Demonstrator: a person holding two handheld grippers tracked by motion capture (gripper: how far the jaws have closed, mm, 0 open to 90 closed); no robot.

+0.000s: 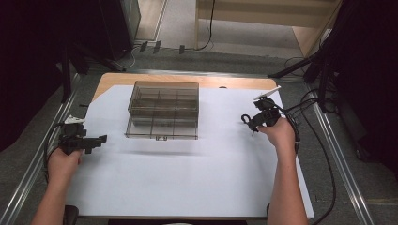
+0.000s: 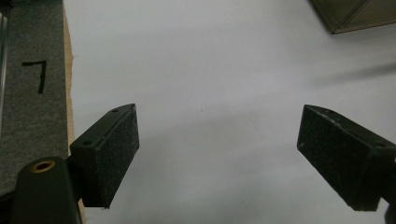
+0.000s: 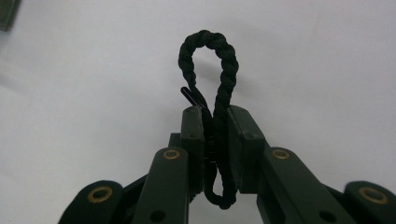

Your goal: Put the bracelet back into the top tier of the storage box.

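Braided black hair tie [image 3: 219, 79] pinched in my right tool [image 3: 215, 116], over the white-covered surface [image 1: 187, 173].

Its loop sticks up past the closed jaws, and the rest hangs below them. My right tool [image 1: 251, 121] hovers right of the clear compartment box [image 1: 163, 110], apart from it. My left tool [image 2: 217, 158] is spread wide with nothing between its jaws, near the surface's left edge.

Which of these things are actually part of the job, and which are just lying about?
In use, likely:
right gripper, shut on the braided black loop
left gripper, open
compartment box

Just there:
white sheet
floor cables
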